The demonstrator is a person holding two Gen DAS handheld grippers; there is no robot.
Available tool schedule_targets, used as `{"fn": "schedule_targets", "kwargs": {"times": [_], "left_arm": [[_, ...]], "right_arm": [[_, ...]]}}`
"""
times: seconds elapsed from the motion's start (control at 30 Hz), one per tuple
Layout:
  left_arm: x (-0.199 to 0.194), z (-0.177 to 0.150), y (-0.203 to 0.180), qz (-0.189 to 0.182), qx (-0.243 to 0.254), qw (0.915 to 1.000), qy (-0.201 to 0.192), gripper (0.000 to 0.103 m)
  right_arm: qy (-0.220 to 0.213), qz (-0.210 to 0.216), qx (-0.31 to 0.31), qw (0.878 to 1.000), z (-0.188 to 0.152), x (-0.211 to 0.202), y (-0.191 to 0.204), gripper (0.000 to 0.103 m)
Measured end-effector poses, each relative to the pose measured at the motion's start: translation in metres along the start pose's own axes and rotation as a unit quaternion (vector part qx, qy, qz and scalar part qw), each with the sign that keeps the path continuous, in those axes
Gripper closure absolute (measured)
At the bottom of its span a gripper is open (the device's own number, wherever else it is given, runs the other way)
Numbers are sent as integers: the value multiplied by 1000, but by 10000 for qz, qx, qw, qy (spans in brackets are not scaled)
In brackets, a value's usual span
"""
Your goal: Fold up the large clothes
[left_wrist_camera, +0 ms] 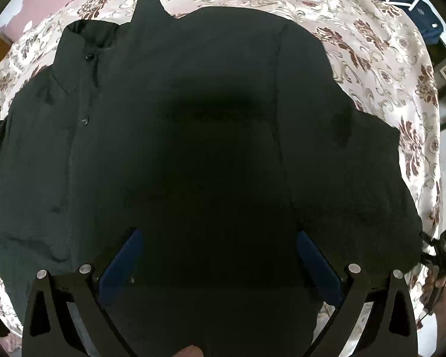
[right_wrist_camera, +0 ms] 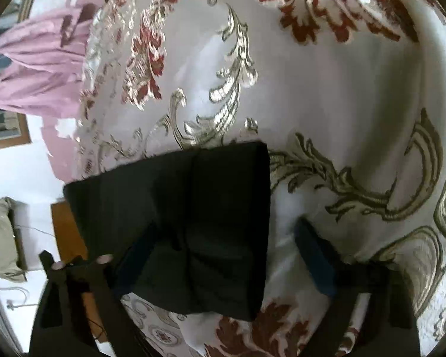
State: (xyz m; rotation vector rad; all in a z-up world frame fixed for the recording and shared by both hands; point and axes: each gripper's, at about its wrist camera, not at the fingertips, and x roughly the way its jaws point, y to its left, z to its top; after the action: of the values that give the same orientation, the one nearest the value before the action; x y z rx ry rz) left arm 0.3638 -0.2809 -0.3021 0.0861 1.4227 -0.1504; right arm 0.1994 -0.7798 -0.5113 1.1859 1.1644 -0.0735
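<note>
A large dark shirt (left_wrist_camera: 193, 104) lies spread flat on a floral bedspread (left_wrist_camera: 371, 44), its collar and buttons (left_wrist_camera: 87, 58) at the upper left. My left gripper (left_wrist_camera: 220, 238) hangs right over the shirt's middle and points straight down. It is open, with its blue pads (left_wrist_camera: 128, 255) wide apart and nothing between them. In the right wrist view a dark sleeve end (right_wrist_camera: 193, 208) rests on the bedspread (right_wrist_camera: 327, 104) near the bed's edge. My right gripper (right_wrist_camera: 223, 238) straddles it, open. The cloth lies against the left finger (right_wrist_camera: 133, 255), while the right finger (right_wrist_camera: 312, 253) stands clear of it.
The bed's edge runs along the left of the right wrist view, with a wooden piece (right_wrist_camera: 64, 226), a pink curtain (right_wrist_camera: 38, 68) and white floor beyond. A dark blue bag (left_wrist_camera: 419, 15) lies past the bed's far right corner. A hand (left_wrist_camera: 444, 285) shows at the right rim.
</note>
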Motion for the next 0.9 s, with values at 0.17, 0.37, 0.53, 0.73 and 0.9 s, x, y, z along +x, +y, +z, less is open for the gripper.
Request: {"fn": "schedule_targets", "kwargs": {"times": [0.17,0.37,0.53,0.73,0.9], "left_arm": [[15,18,3,130,-119,9998,-130,0],[24,41,3,397,-193,9985,-338,0],[44,49,2,476,-308,9983,-150,0],[58,51,2,453,-290,9985,-43,0],[60,56,-5,749,18,9971,-120,0]], "right_arm": [[182,336,-322,9988,2,8,25,61],[-255,1267,-533,9902,-3,-27,43,91],[-417,1383,-906,9854,-12,-48,87,95],[-385,627,-1258,9893,-5,-66,110,97],[-532,461,-1302,9890,5,-101,116,98]]}}
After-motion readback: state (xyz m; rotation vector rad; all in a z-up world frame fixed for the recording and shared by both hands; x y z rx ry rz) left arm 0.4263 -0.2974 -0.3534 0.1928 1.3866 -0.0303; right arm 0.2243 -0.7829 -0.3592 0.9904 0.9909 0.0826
